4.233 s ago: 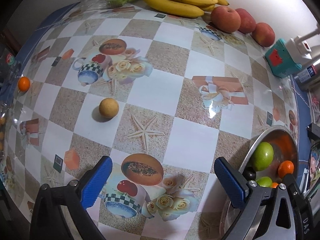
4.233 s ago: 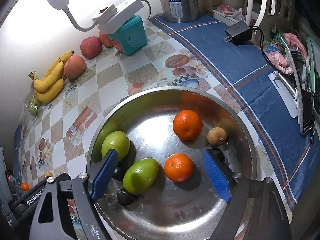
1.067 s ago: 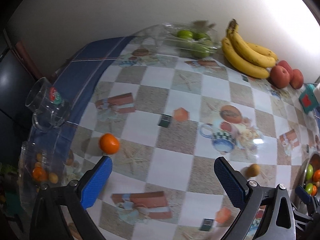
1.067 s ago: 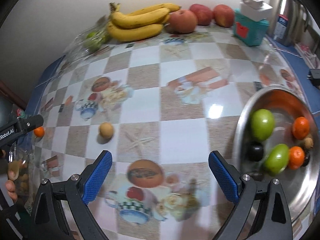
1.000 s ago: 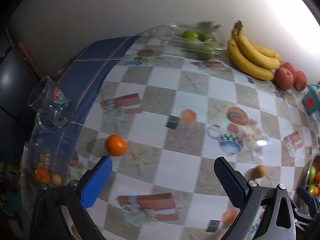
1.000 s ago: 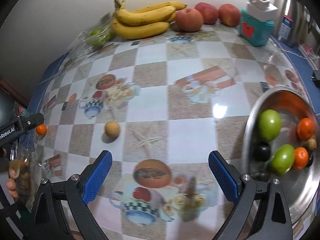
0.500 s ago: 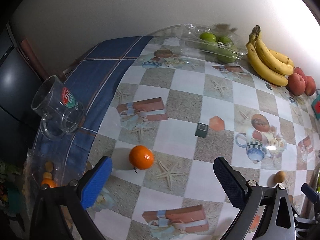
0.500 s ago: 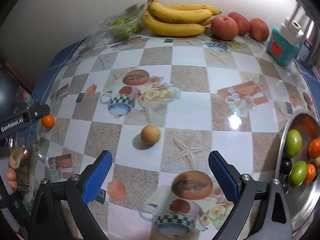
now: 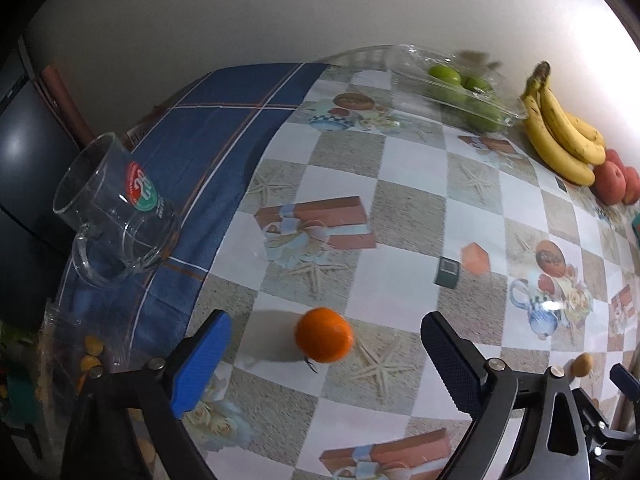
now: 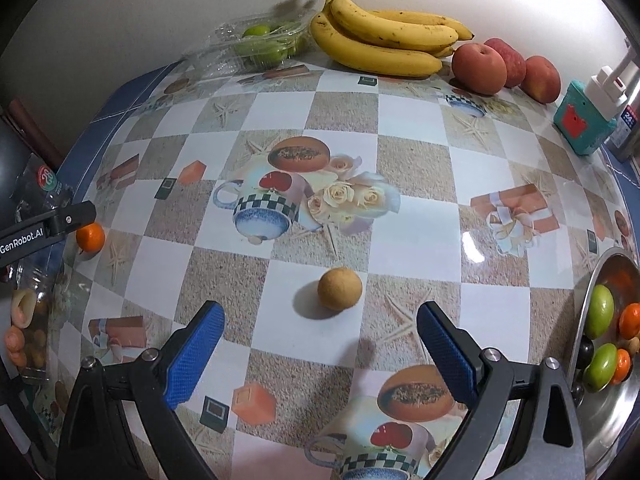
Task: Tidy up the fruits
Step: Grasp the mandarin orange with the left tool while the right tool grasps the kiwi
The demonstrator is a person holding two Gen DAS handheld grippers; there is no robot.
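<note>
While the jaws of the left gripper point(image 9: 324, 354) were closing, the orange point(image 9: 324, 339) sat on the tablecloth point(image 9: 404, 288) between its blue pads, and neither pad touched it yet. That fruit was round and free on a glossy cloth, so a pad meeting it off centre could probably have sent it rolling toward the near table edge, where a clear bag of small fruit point(image 9: 86, 354) lay. The right gripper point(image 10: 318, 342) hung spread wide with nothing in it, above the small tan fruit point(image 10: 340, 289), which lay just beyond its pads; a hasty descent there risked the same nudge. Off to the right, the steel bowl point(image 10: 608, 408) already held green and orange fruit, so a loose drop might have knocked others about. Further left stood a glass mug point(image 9: 116, 208) with a red and green round label, digits on it too blurred to read surely. The left tool's arm read "GenRobot.AI" in the right view. At the back lay bananas point(image 10: 384, 42), red apples point(image 10: 480, 68), a clear box of green fruit point(image 10: 260, 46) and a flask point(image 10: 630, 120) labelled "24".
</note>
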